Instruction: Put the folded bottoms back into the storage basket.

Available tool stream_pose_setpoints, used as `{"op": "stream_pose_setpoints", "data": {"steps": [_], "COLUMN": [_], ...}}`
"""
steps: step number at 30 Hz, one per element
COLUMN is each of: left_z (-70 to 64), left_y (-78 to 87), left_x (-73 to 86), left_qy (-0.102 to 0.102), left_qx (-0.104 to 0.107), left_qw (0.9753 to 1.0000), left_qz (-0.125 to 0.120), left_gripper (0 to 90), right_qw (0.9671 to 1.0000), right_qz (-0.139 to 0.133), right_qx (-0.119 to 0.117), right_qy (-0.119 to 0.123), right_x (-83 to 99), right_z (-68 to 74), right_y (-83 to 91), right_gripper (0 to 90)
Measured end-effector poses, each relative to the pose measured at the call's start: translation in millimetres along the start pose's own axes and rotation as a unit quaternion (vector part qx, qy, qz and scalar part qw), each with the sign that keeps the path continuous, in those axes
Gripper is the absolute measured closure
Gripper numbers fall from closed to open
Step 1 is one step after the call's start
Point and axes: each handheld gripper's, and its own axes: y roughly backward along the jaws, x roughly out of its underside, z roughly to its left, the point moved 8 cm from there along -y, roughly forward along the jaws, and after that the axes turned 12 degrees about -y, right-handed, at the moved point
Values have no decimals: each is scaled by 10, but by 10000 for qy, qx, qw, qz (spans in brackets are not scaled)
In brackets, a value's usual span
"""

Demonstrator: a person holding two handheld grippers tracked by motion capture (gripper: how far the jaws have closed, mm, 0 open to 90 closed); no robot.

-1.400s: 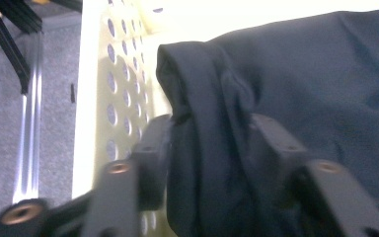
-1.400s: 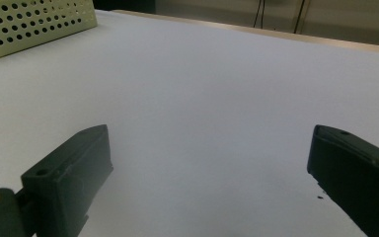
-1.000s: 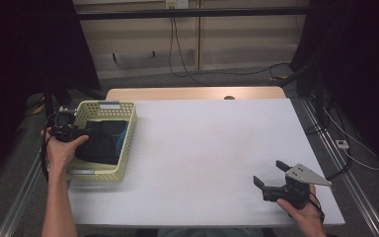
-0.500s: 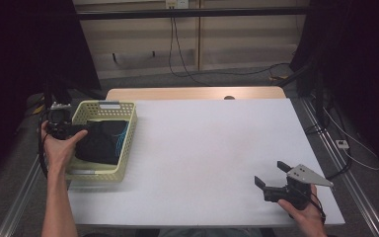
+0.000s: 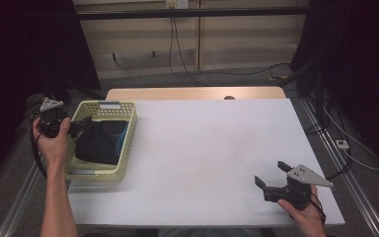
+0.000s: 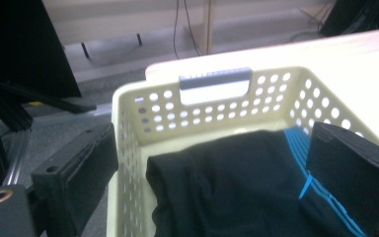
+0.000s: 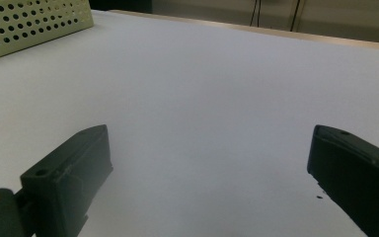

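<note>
A pale yellow perforated basket [image 5: 131, 129] stands at the table's left edge, and a black garment with blue stripes [image 5: 100, 141] lies inside it. My left gripper [image 5: 77, 126] is at the basket's left side, open. In the left gripper view its jaws [image 6: 212, 148] straddle the basket's wall [image 6: 217, 111]: one jaw is outside, the other hangs over the garment [image 6: 227, 190] without gripping it. My right gripper [image 5: 271, 174] rests open near the front right of the white table [image 5: 202, 148], with nothing between its jaws [image 7: 209, 143].
The basket's corner [image 7: 29, 19] shows far off in the right gripper view. A wooden strip [image 5: 192, 93] runs along the table's far edge. Cables and dark screens stand beyond it, and metal rails [image 5: 17, 207] flank the table.
My left hand and gripper have drawn slightly left and away, toward the basket's outer side. The garment stays in the basket. The right gripper has not moved.
</note>
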Motion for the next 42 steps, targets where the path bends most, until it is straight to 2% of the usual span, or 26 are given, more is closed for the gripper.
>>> {"op": "stream_pose_setpoints", "data": {"steps": [6, 9, 12, 14, 20, 23, 25, 27, 34, 38, 42], "left_z": [-24, 11, 12, 7, -6, -36, -53, -88, -144, -196, -255], "left_y": [79, 140, 222, 268, 318, 329, 350, 370, 497, 597, 689], "left_x": [-72, -90, -87, -56, 65, 126, 164, 206, 293, 302, 282], "left_qy": [-159, -238, -230, -316, -212, -246, -185, -90, -27, -157, -335], "left_qx": [-43, -99, 28, 75, 103, 84, 69, 110, 63, 83, 108], "left_qw": [9999, 9997, 9997, 9991, 9992, 9994, 9996, 9996, 9995, 9995, 9986], "left_qz": [-21, 1, -109, -256, -315, -233, -205, -238, -307, -245, -403], "left_gripper": [57, 57, 55, 50, 50, 50, 55, 57, 57, 57, 57], "right_qw": [9999, 9999, 9999, 9999, 9999, 9999, 9999, 9999, 9999, 10000, 10000], "right_qz": [4, -19, -24, -31, -33, -25, -31, -25, -38, -15, -2], "right_qx": [104, 128, 143, 142, 123, 117, 118, 127, 109, 91, 67], "right_qy": [-47, -31, -32, -25, 2, 11, 22, -3, -1, -24, 30], "right_x": [2, -1, -1, -2, -6, -6, -7, -4, -7, -7, -4], "right_z": [-28, -29, -30, -32, -21, -13, -15, -17, -16, -6, 7], "right_y": [-12, -2, 3, 4, -1, -3, -5, -6, -7, -26, -36], "right_gripper": [30, 30, 30, 30, 30, 30, 30, 31, 31, 31, 30]}}
